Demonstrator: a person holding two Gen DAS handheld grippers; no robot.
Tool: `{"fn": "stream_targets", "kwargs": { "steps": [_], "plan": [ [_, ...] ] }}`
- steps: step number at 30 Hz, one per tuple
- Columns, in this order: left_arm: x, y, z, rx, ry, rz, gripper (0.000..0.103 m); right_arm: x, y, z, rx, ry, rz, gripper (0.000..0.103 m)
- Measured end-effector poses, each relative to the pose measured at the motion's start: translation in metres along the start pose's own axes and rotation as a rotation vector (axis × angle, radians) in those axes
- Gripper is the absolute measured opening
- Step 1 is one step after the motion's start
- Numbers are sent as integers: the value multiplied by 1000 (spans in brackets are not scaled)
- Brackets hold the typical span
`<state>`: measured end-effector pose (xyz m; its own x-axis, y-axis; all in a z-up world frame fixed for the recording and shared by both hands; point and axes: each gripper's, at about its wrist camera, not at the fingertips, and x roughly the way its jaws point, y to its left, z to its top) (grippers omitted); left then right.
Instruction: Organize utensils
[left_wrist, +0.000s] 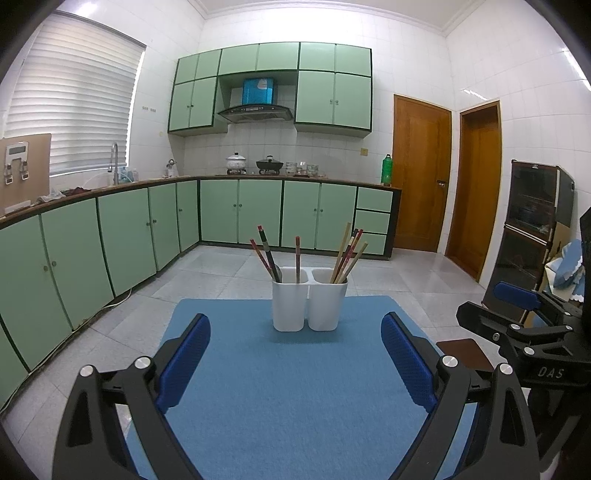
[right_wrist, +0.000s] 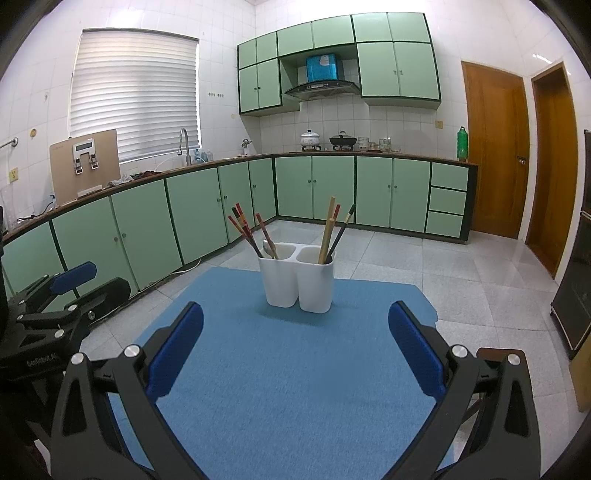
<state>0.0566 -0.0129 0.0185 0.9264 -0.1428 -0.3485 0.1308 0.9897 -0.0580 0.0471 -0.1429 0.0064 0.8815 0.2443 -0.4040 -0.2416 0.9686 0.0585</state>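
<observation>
Chopsticks (left_wrist: 345, 254) stand upright, fanning outward, in the white holder (left_wrist: 309, 304); both grippers (left_wrist: 295, 354) (right_wrist: 295, 347) gape wide before it, empty.

Left tongs (left_wrist: 295, 354) spread wide, right tongs (right_wrist: 295, 343) spread wide, both empty

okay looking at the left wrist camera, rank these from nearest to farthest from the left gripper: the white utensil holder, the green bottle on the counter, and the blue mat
From the left gripper:
1. Blue mat, directly beneath and between its fingers.
2. White utensil holder, straight ahead at the mat's far end, holding chopsticks.
3. Green bottle, far back on the counter's right end, beside the wooden door.
</observation>
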Motion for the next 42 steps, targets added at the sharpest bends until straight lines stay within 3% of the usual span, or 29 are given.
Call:
{"fn": "stream_targets", "kwargs": {
  "steps": [42],
  "plan": [
    [4, 3, -1, 3, 11, 4, 92, 2, 0, -3, 4, 10, 2, 97]
  ]
}}
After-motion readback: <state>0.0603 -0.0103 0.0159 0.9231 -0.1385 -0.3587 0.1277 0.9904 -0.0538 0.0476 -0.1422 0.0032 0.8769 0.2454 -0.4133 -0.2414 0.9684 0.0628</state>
